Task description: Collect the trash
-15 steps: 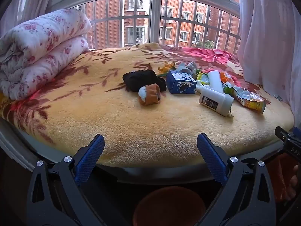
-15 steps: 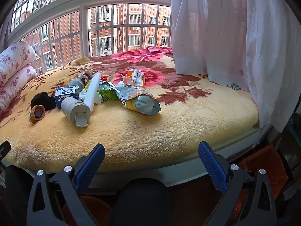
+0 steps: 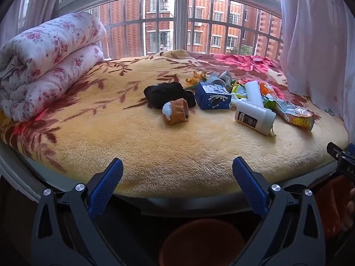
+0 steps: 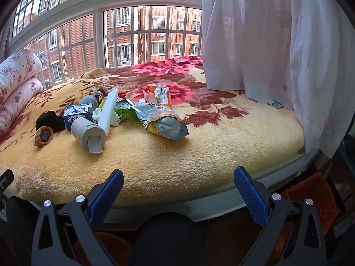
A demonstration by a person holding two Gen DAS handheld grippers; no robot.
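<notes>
Both grippers hang just off the near rim of the bed, which curves in a wide arc under a plush yellow blanket (image 3: pixel 199 146) with red-brown leaf prints. The left gripper (image 3: pixel 177 173) has its blue ribbed fingers (image 3: pixel 106 184) spread wide with nothing between them; the right gripper (image 4: pixel 178 184) shows the same wide, empty spread. Between the near edge and the litter lies a broad band of bare fleece, open across the whole front.

The trash sits in one cluster toward the middle and far right of the blanket. Nearest the left gripper is a rolled brown sock (image 3: pixel 175 112), soft and stubby, touching a crumpled black cloth (image 3: pixel 166 94) behind it. Just right of that stands a blue cardboard carton (image 3: pixel 213 98), boxy and sharp-cornered. A smooth white plastic bottle (image 3: pixel 255 116) lies on its side, and a white tube (image 3: pixel 254 93) rests across its far end. Right of these is a crinkled foil snack bag (image 3: pixel 295 113), yellow outside and silver within, its open mouth facing the near right. More wrappers (image 4: pixel 158 95), orange and green, are heaped behind.

On the far left a folded floral quilt (image 3: pixel 46 66), thick and padded, takes up that corner. A sheer pink curtain (image 4: pixel 277 44) hangs over the right edge, with a small wrapper (image 4: pixel 274 103) near its hem. Barred windows (image 3: pixel 177 22) close the far side. Below the rim, a round terracotta-coloured bin (image 3: pixel 202 241) sits under the left gripper
</notes>
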